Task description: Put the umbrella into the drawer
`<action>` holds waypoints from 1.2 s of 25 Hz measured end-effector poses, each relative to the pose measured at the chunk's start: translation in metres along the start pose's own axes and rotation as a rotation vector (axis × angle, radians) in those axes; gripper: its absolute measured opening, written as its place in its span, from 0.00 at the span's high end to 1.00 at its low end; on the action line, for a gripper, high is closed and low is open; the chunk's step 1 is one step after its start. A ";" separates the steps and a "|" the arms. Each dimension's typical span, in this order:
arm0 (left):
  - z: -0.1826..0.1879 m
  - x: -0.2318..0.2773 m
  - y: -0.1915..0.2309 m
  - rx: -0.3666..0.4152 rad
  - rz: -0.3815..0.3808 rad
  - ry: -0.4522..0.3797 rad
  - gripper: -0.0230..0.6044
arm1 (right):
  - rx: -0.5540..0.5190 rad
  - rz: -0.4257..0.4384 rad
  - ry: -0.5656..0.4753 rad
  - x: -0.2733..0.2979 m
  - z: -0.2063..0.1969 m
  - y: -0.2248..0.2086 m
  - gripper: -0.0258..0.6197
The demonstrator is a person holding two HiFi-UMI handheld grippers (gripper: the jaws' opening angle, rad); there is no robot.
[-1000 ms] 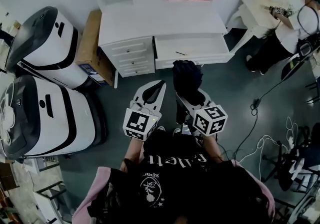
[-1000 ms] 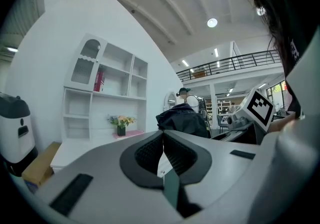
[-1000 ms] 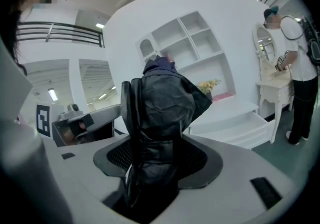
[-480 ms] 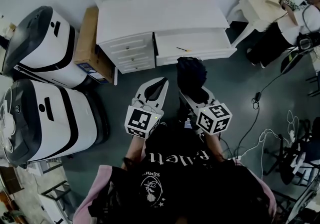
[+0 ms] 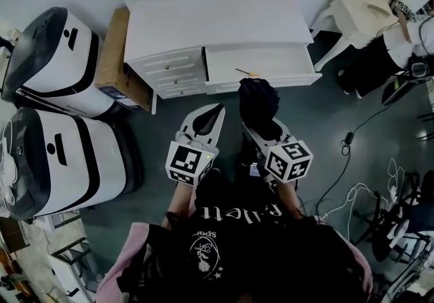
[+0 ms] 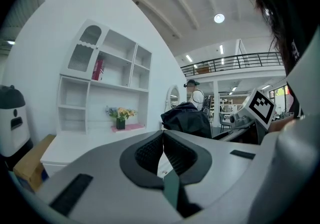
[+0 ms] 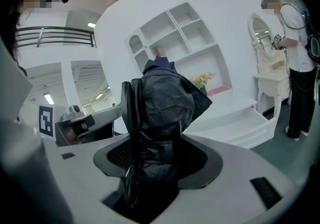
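The right hand-held gripper (image 7: pixel 153 167) clamps the umbrella (image 7: pixel 161 110), not yet inside the open drawer (image 5: pixel 271 63); the left hand-held gripper (image 6: pixel 162 140) is closed, empty.

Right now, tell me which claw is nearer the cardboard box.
Left. The left claw, shut and empty, sits to the right of the box. The right claw, shut on the umbrella, lies farther right, beyond the left one.
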State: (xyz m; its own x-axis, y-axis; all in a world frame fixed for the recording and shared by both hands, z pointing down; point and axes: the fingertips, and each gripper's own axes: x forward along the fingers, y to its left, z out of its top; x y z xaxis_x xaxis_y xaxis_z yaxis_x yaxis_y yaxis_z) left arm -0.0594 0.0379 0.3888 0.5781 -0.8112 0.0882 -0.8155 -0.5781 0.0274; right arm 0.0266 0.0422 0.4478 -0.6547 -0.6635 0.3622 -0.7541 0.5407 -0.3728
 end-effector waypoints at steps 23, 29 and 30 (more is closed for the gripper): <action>0.014 0.198 -0.012 -0.055 0.209 0.043 0.94 | -0.064 0.163 0.130 0.035 0.084 -0.203 0.54; 0.009 0.203 -0.006 -0.054 0.242 0.082 0.94 | -0.071 0.179 0.169 0.056 0.083 -0.219 0.54; 0.006 0.202 -0.003 -0.055 0.249 0.089 0.94 | -0.075 0.179 0.176 0.061 0.082 -0.222 0.54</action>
State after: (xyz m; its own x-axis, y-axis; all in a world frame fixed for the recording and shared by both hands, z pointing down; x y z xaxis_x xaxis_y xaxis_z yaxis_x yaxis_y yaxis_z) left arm 0.0602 -0.1248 0.4002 0.3564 -0.9155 0.1864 -0.9341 -0.3538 0.0481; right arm 0.1580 -0.1609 0.4825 -0.7718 -0.4575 0.4416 -0.6231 0.6824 -0.3822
